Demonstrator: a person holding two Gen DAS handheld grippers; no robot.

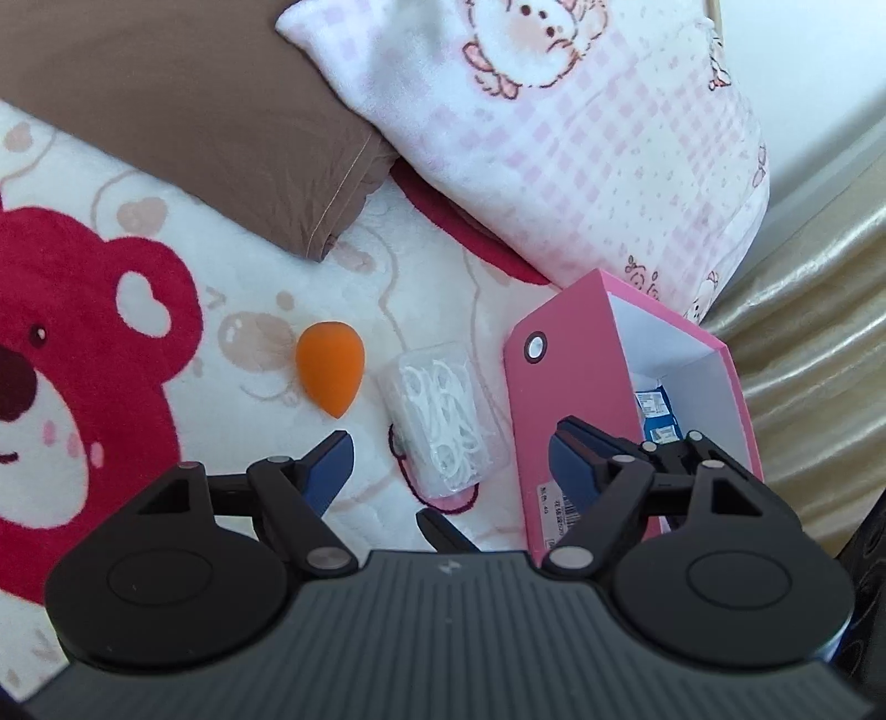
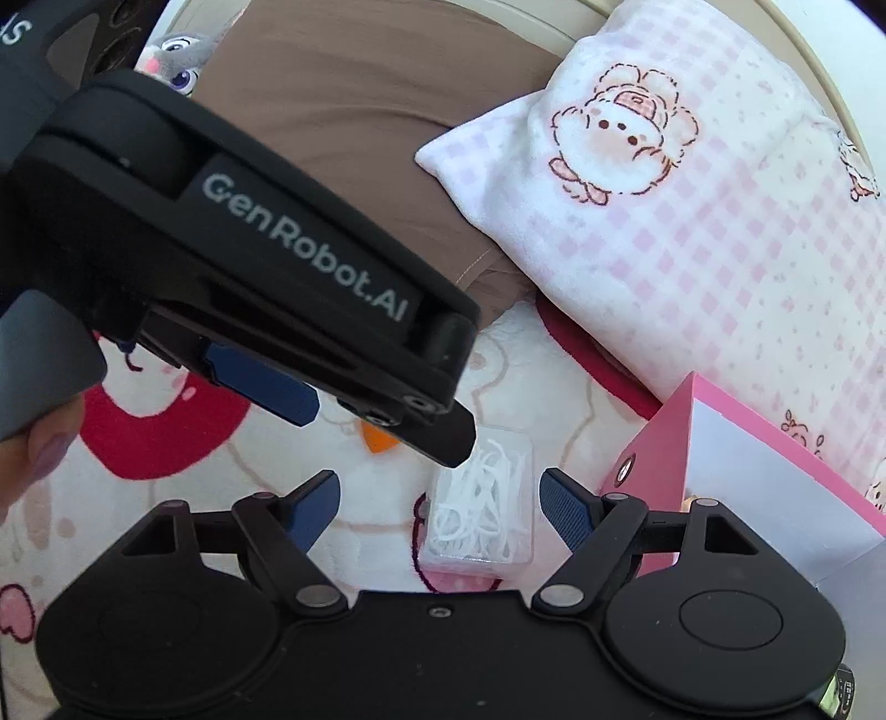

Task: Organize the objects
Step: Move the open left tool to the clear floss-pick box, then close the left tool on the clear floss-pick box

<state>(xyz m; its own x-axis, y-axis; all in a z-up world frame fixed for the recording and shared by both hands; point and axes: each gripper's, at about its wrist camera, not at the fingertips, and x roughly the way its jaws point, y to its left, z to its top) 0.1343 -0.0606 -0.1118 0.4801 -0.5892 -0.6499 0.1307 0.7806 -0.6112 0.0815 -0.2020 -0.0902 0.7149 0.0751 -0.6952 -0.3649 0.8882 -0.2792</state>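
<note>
A clear box of white floss picks (image 1: 437,421) lies on the bear-print blanket (image 1: 83,332). An orange teardrop sponge (image 1: 329,368) rests just left of it. To its right stands an open pink box (image 1: 576,354) with blue packets (image 1: 659,421) inside. My left gripper (image 1: 449,440) hangs open above the floss box, its right finger in front of the pink box. My right gripper (image 2: 440,484) is open too, with the floss box (image 2: 482,509) lying ahead between its fingers, untouched. The left gripper's black housing (image 2: 221,221) crosses the right wrist view and hides most of the sponge (image 2: 376,437).
A brown pillow (image 1: 194,111) and a pink checked pillow (image 1: 554,138) lie behind the objects. Gold fabric (image 1: 803,332) runs along the right. A plush toy (image 2: 183,50) peeks out at the top. A person's thumb (image 2: 33,448) holds the left gripper's handle.
</note>
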